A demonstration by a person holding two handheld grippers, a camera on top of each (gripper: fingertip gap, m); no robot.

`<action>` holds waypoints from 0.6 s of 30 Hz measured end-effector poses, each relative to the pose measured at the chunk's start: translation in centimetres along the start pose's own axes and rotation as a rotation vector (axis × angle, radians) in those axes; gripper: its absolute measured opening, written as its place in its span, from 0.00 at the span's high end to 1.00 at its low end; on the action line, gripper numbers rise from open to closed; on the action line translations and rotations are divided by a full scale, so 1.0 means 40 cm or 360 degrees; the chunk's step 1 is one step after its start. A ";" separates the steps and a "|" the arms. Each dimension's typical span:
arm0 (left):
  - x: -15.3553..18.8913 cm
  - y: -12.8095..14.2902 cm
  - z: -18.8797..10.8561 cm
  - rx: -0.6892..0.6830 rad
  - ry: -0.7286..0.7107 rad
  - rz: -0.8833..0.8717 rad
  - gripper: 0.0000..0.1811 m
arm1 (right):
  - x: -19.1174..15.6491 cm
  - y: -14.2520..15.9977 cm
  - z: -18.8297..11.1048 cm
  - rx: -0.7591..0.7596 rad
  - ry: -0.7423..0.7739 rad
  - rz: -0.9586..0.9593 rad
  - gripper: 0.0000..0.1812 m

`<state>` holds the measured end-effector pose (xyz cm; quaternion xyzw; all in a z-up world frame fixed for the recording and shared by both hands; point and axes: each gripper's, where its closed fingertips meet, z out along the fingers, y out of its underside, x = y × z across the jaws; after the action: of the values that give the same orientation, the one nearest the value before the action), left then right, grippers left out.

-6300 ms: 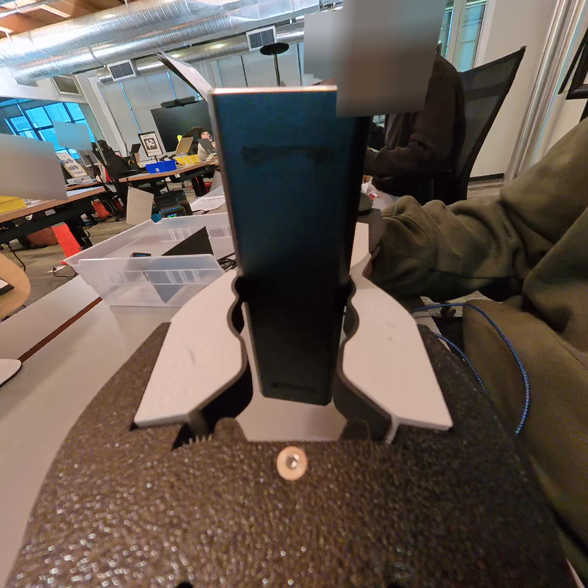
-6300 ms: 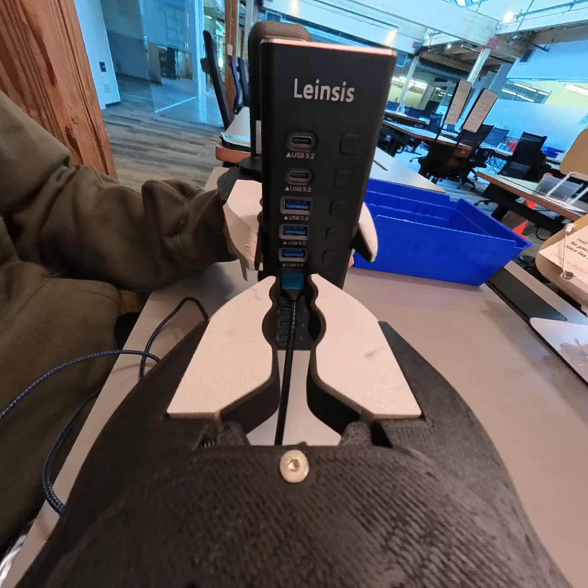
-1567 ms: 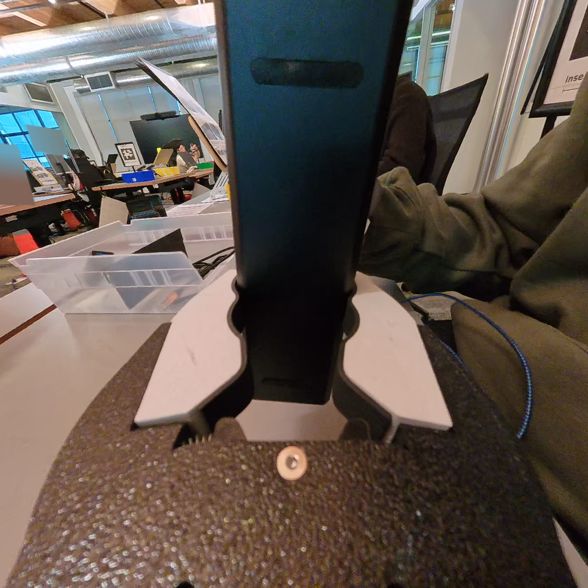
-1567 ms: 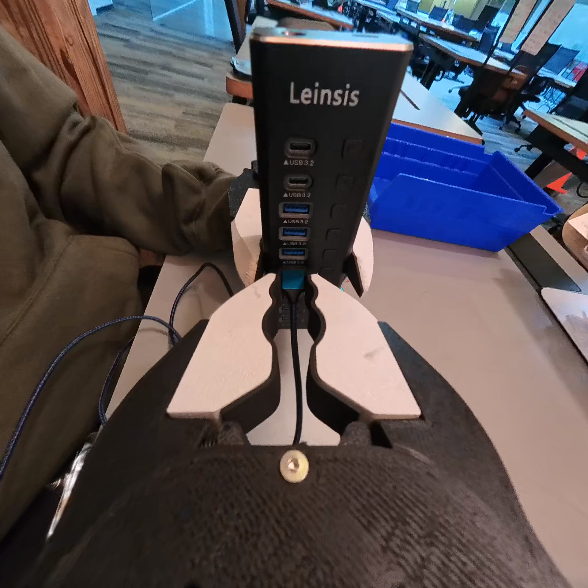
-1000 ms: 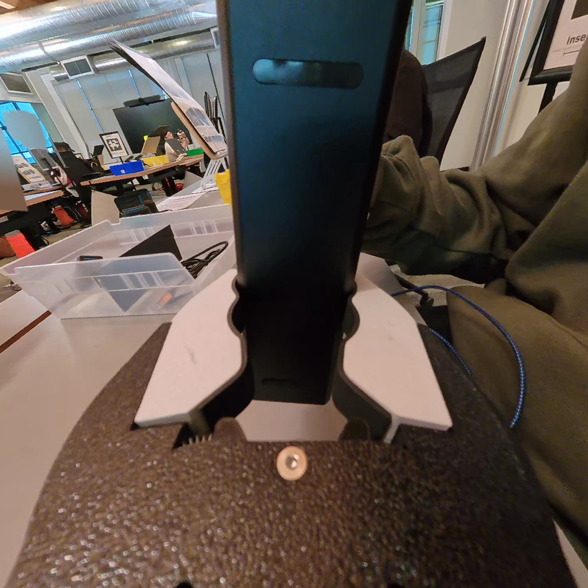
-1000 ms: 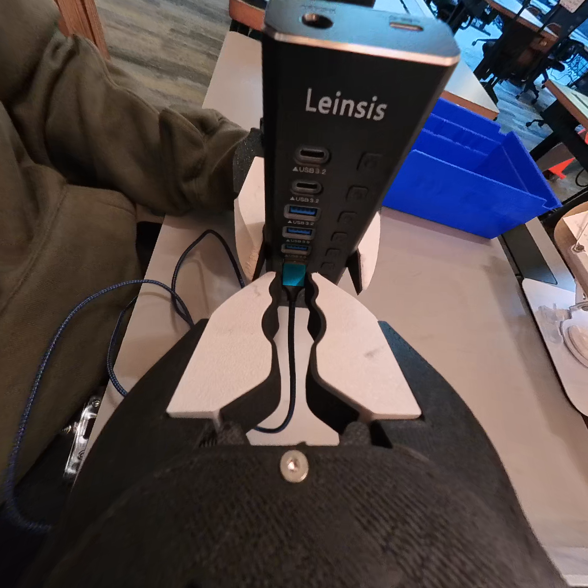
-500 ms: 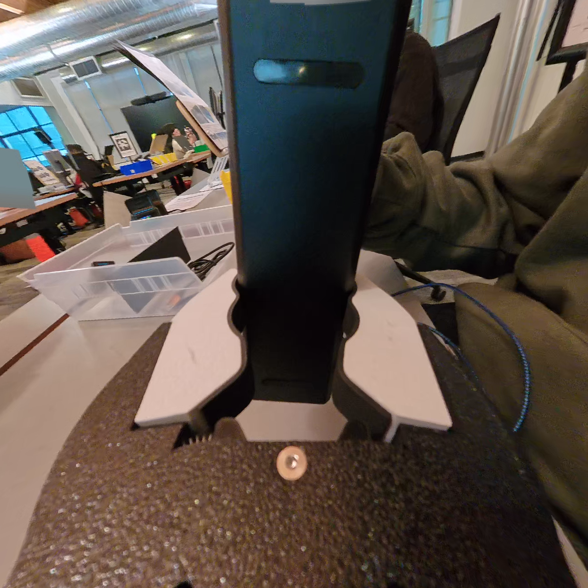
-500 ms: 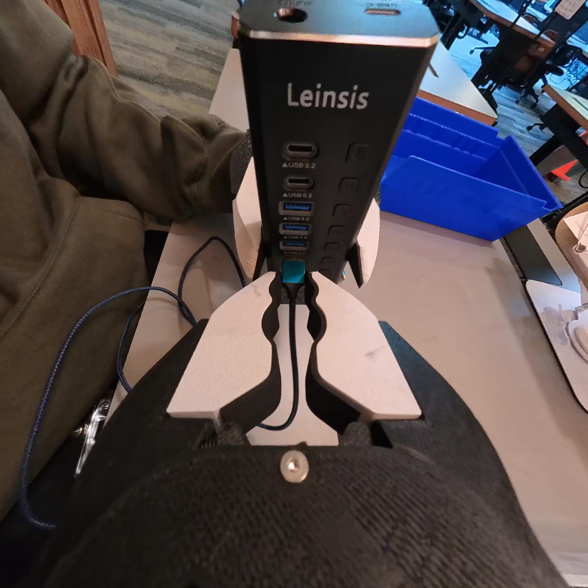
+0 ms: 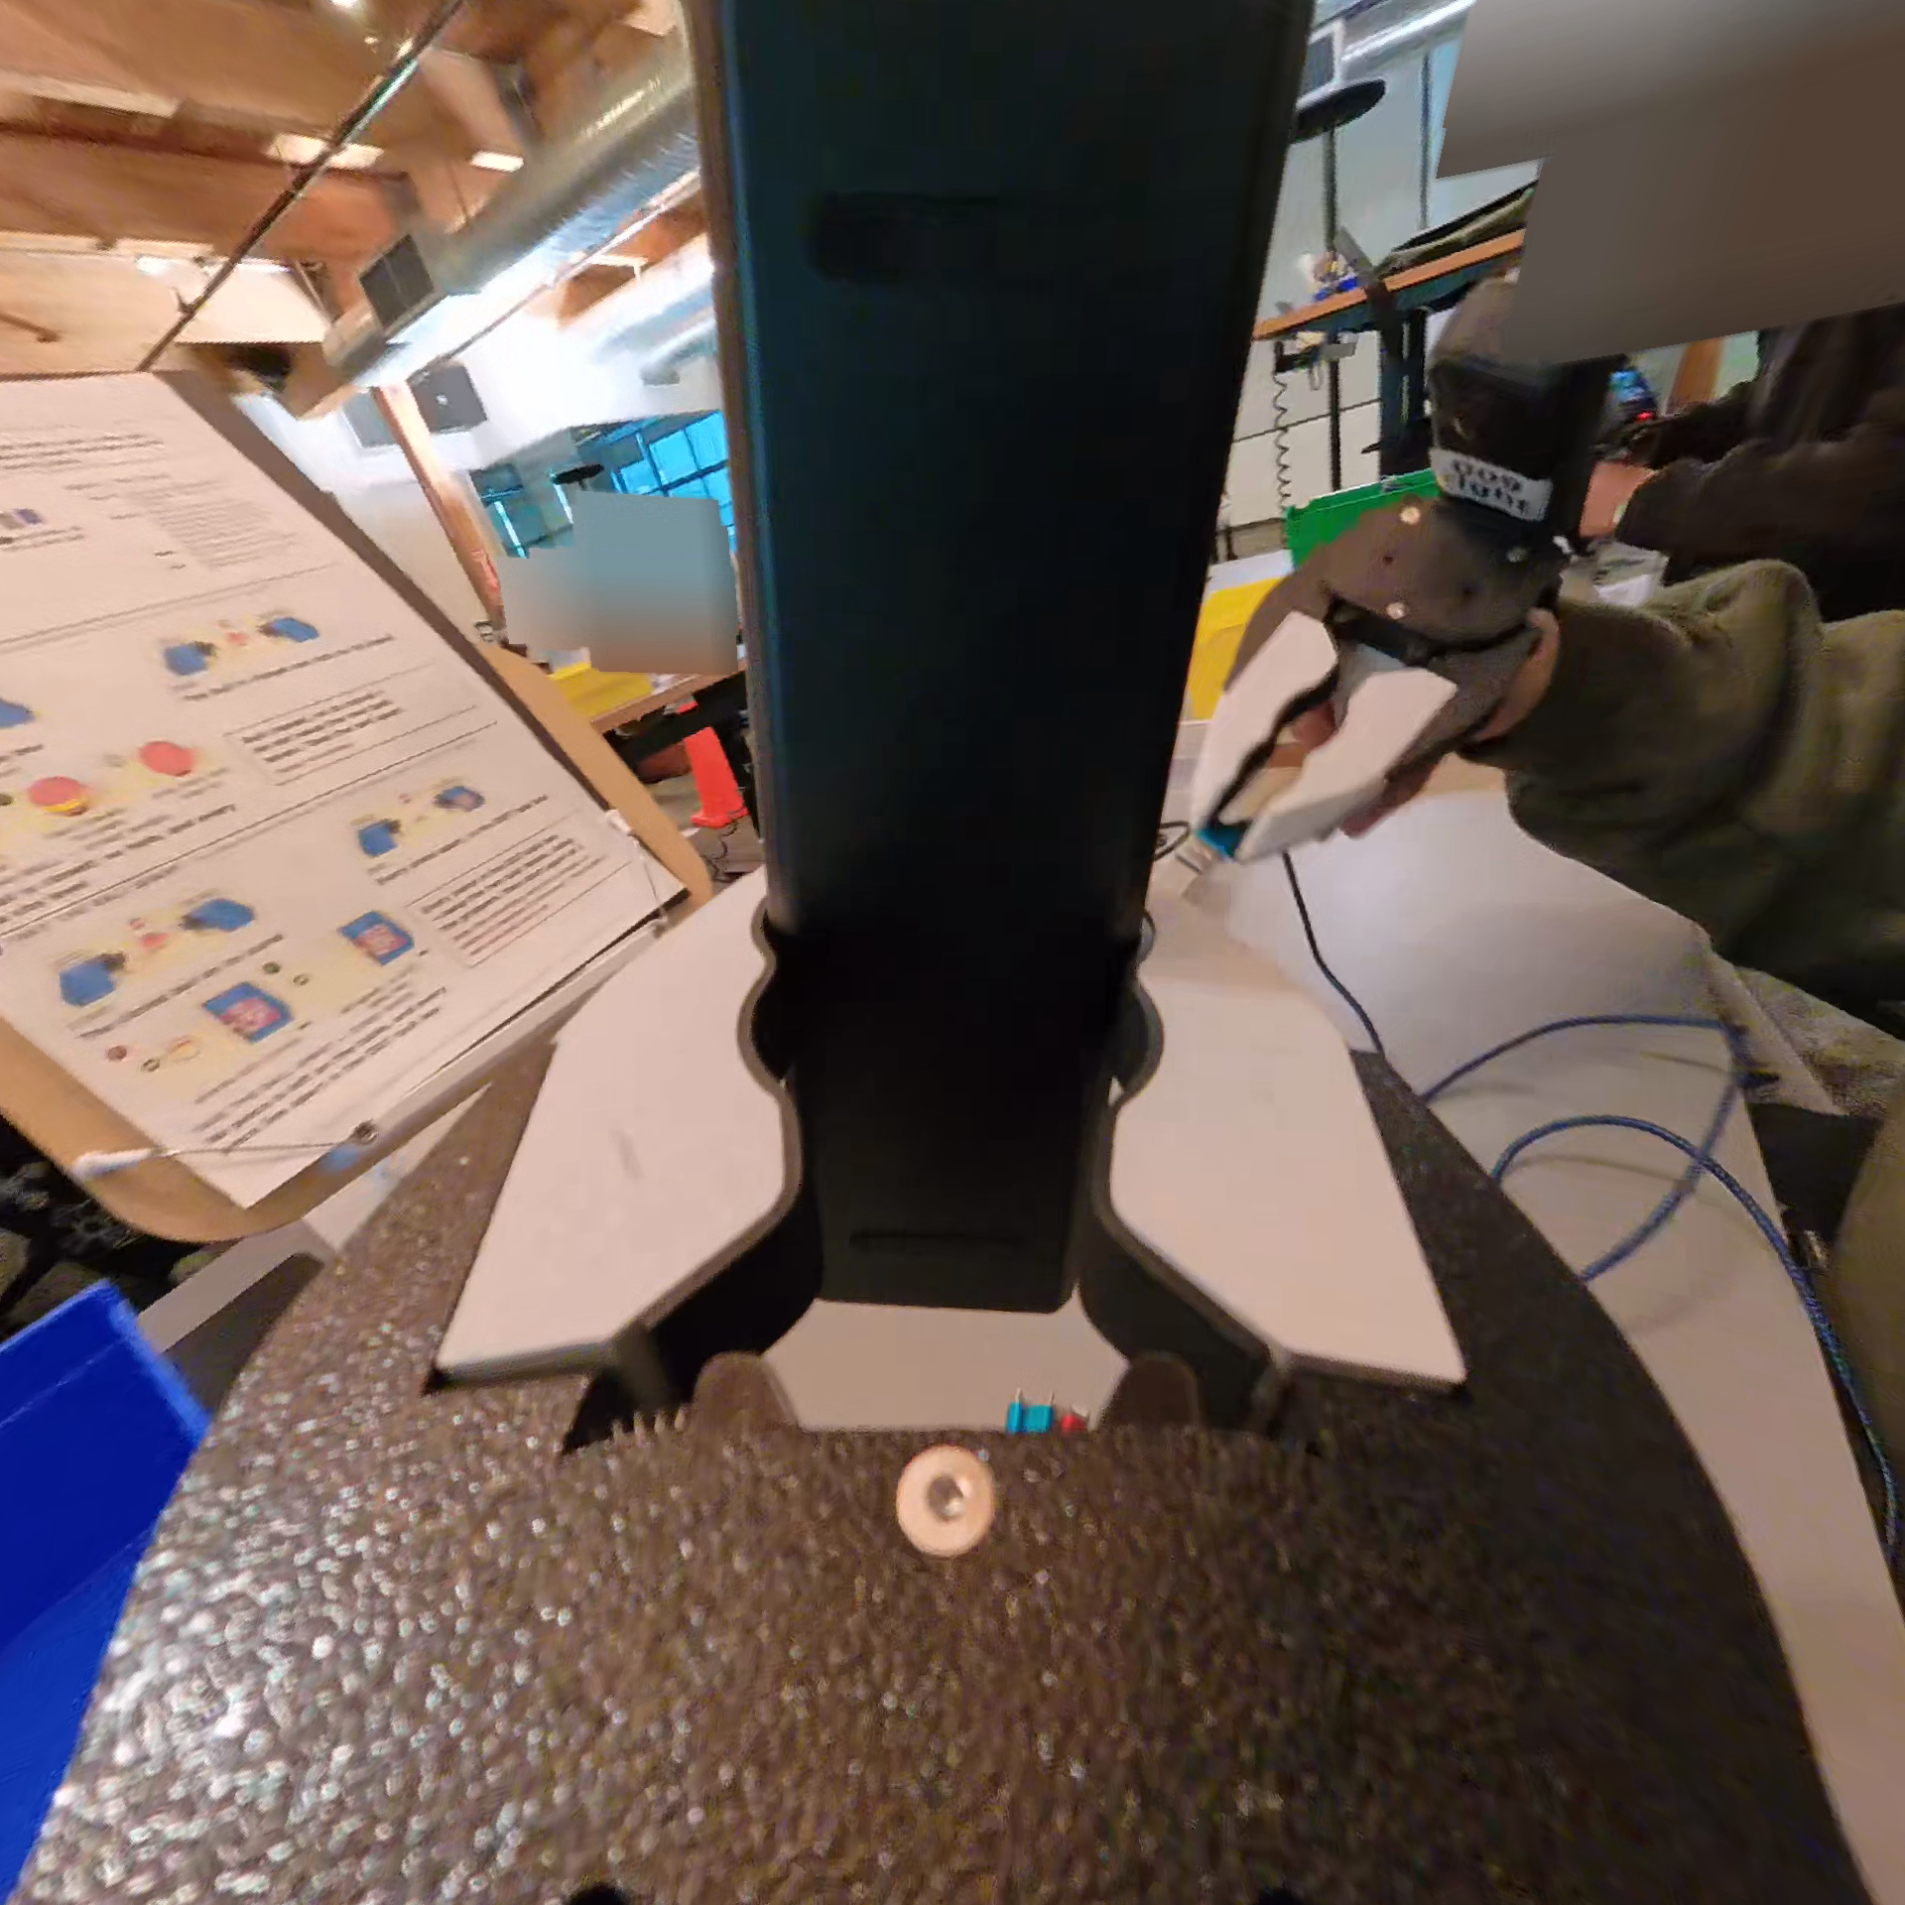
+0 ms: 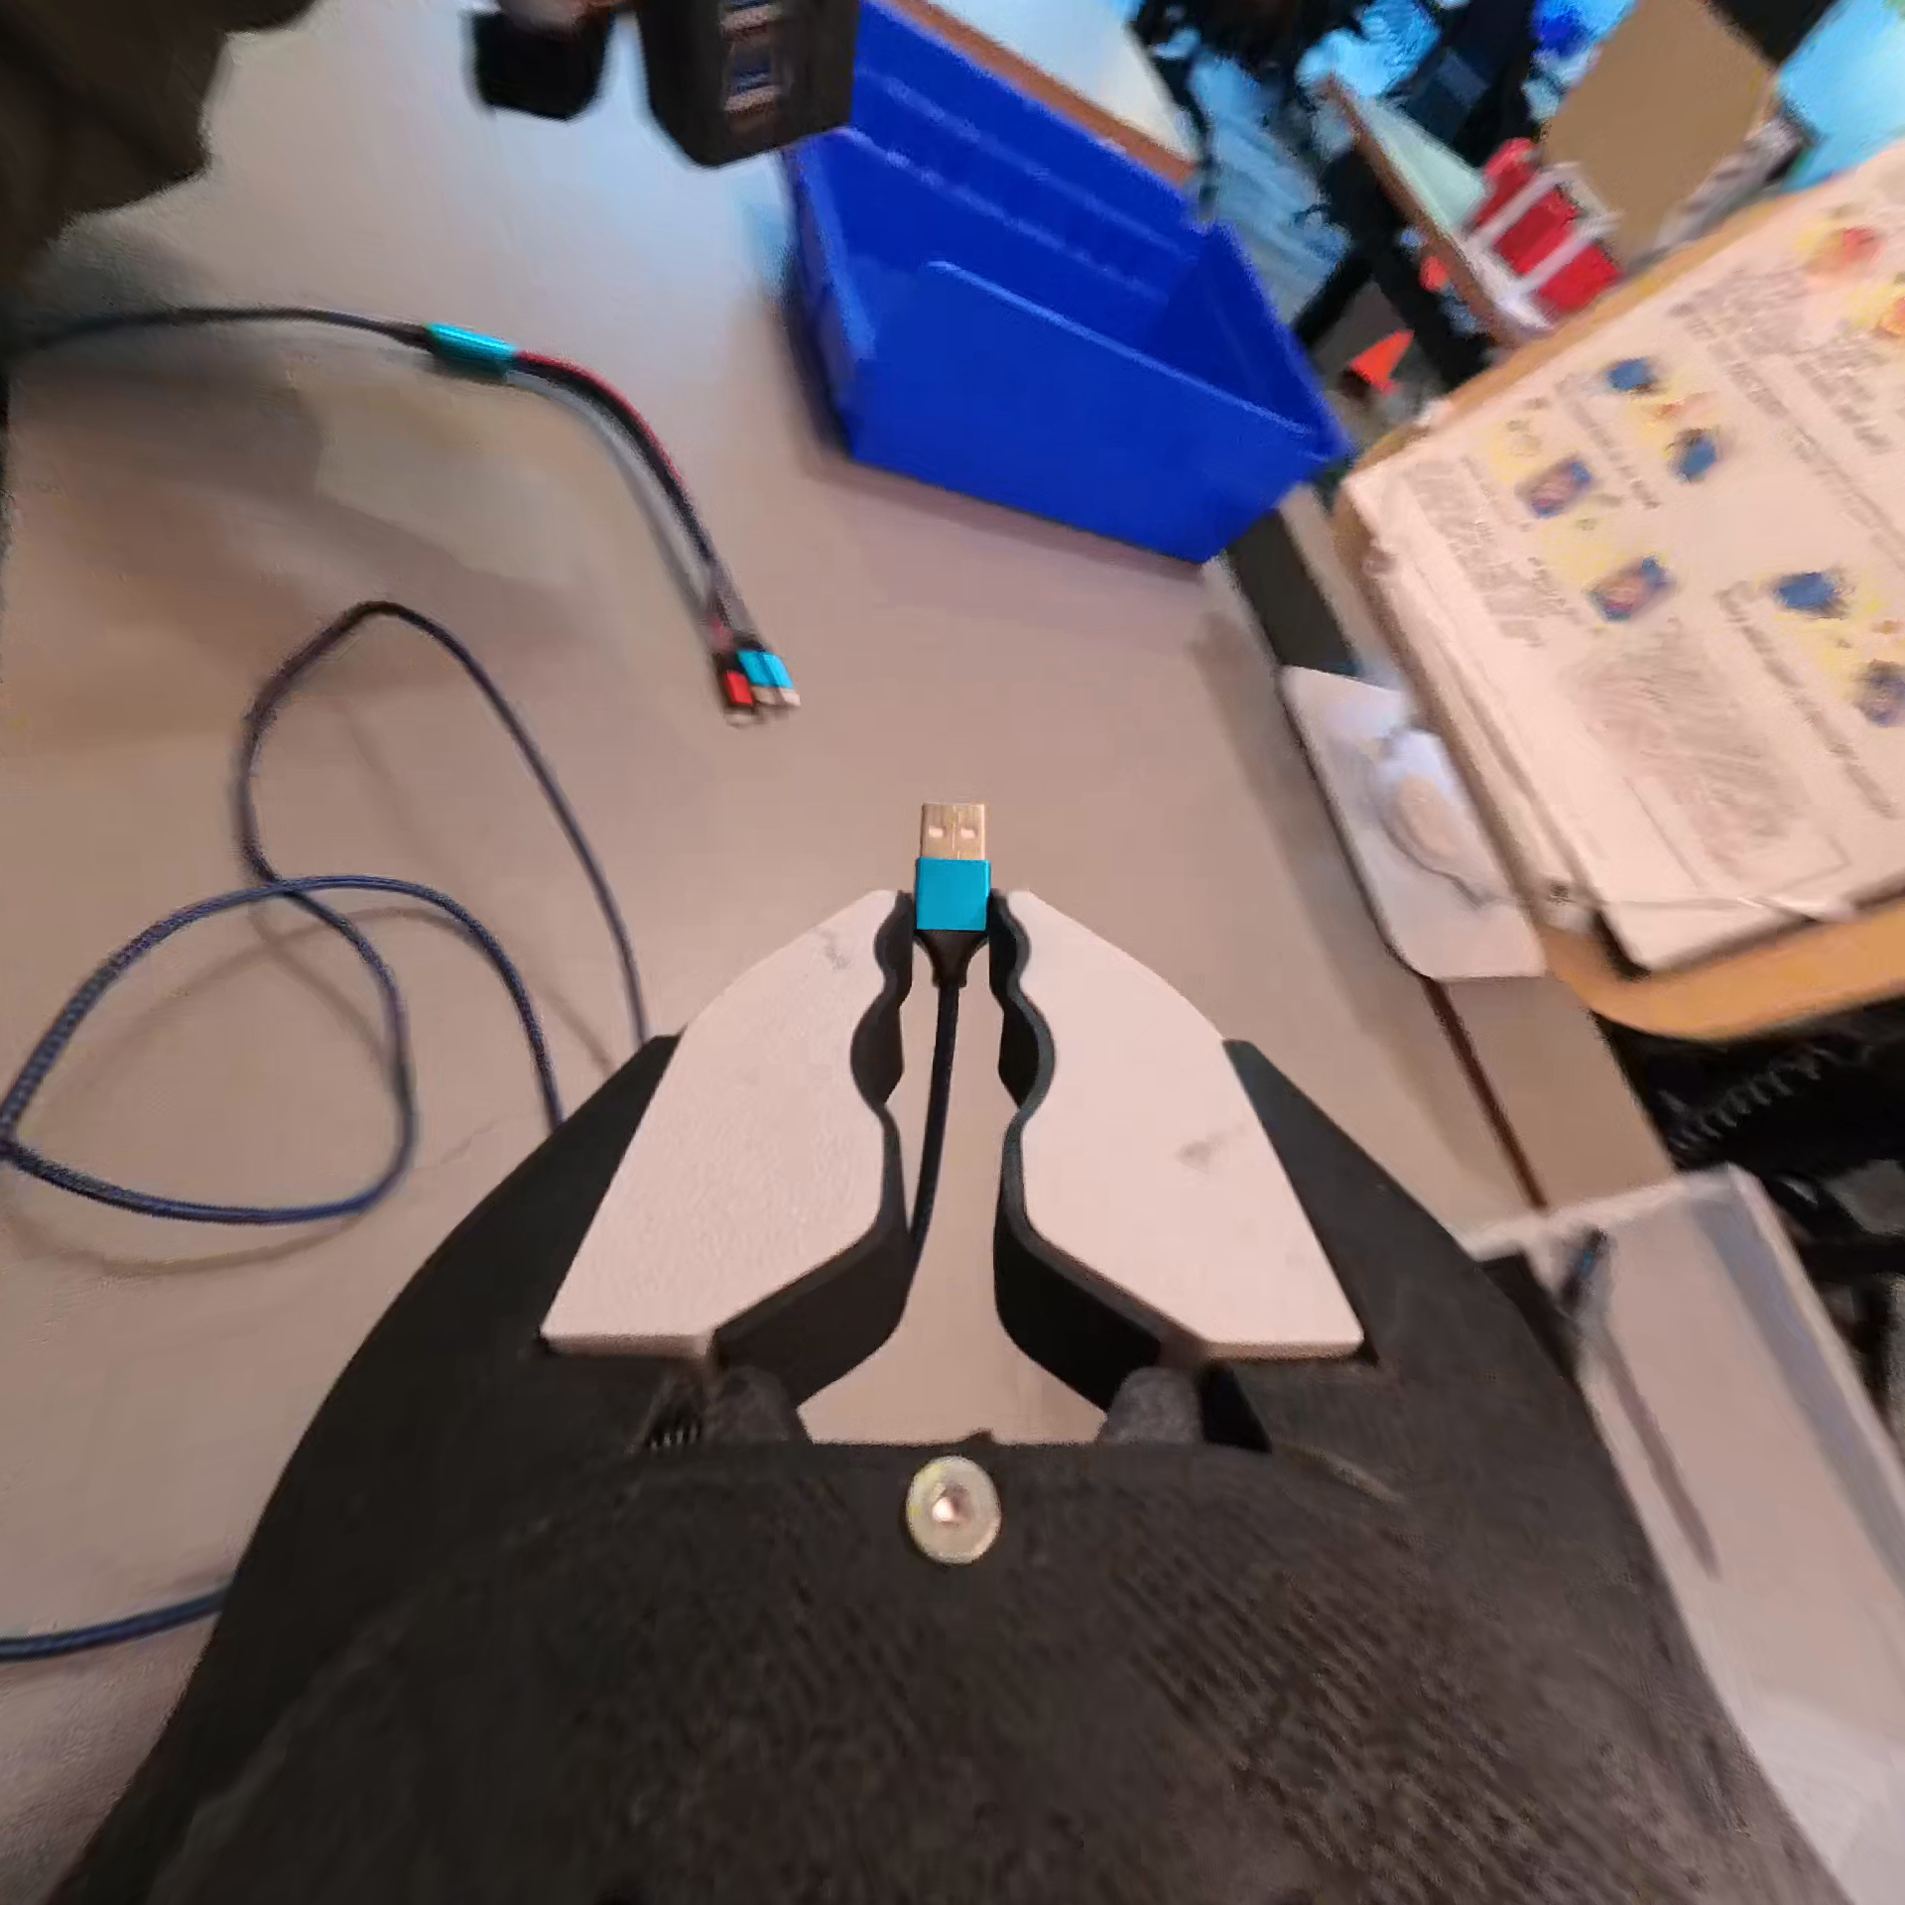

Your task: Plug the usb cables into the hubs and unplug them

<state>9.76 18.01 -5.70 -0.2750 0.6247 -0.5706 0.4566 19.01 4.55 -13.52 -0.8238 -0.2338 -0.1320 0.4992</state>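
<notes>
Right wrist view shows the right gripper (image 10: 954, 907) clamped on the teal-collared USB-A plug (image 10: 954, 871) of a dark braided cable (image 10: 340, 928), its bare metal tip free in the air above the beige tabletop (image 10: 1031, 701). Loops of that cable lie at left, and its three small connector ends (image 10: 758, 680) rest on the table farther ahead. A blue plastic bin (image 10: 1041, 392) stands beyond. In the left wrist view, the left gripper (image 9: 954, 1031) is closed around the lower part of a tall black rectangular USB hub (image 9: 990, 515), held upright. The plug is well apart from the hub, off to its right. A printed instruction sheet (image 9: 237, 763) leans at left.
</notes>
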 end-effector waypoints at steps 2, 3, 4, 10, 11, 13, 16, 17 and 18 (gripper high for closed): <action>-0.024 -0.004 -0.023 -0.0007 -0.0071 -0.0009 0.67 | -0.073 -0.029 0.045 0.0091 -0.0231 0.0006 0.93; -0.036 -0.002 -0.036 -0.0032 -0.0098 -0.0024 0.67 | -0.109 -0.043 0.067 0.0129 -0.0341 0.0013 0.93; -0.047 0.001 -0.048 -0.0056 -0.0130 -0.0024 0.67 | -0.139 -0.053 0.089 0.0134 -0.0428 0.0007 0.93; -0.068 0.010 -0.088 -0.0110 -0.0172 0.0012 0.67 | -0.290 -0.095 0.159 0.0035 -0.0971 -0.0176 0.93; -0.066 0.009 -0.091 -0.0102 -0.0159 0.0013 0.67 | -0.286 -0.098 0.175 0.0024 -0.0936 -0.0197 0.93; -0.068 0.008 -0.094 -0.0094 -0.0161 0.0022 0.67 | -0.262 -0.076 0.225 -0.0091 -0.0856 -0.0192 0.93; -0.072 0.012 -0.090 -0.0077 -0.0157 -0.0008 0.67 | -0.200 -0.064 0.323 -0.0176 -0.0668 -0.0075 0.93; -0.074 0.017 -0.088 -0.0075 -0.0157 -0.0021 0.67 | -0.196 -0.071 0.346 -0.0167 -0.0687 -0.0058 0.93; -0.077 0.022 -0.088 -0.0081 -0.0163 -0.0028 0.67 | -0.195 -0.085 0.367 -0.0136 -0.0703 -0.0101 0.93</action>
<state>8.14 22.46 -6.00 -0.3209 0.6124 -0.5435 0.4760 10.33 16.90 -21.32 -0.8454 -0.3574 0.0263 0.3961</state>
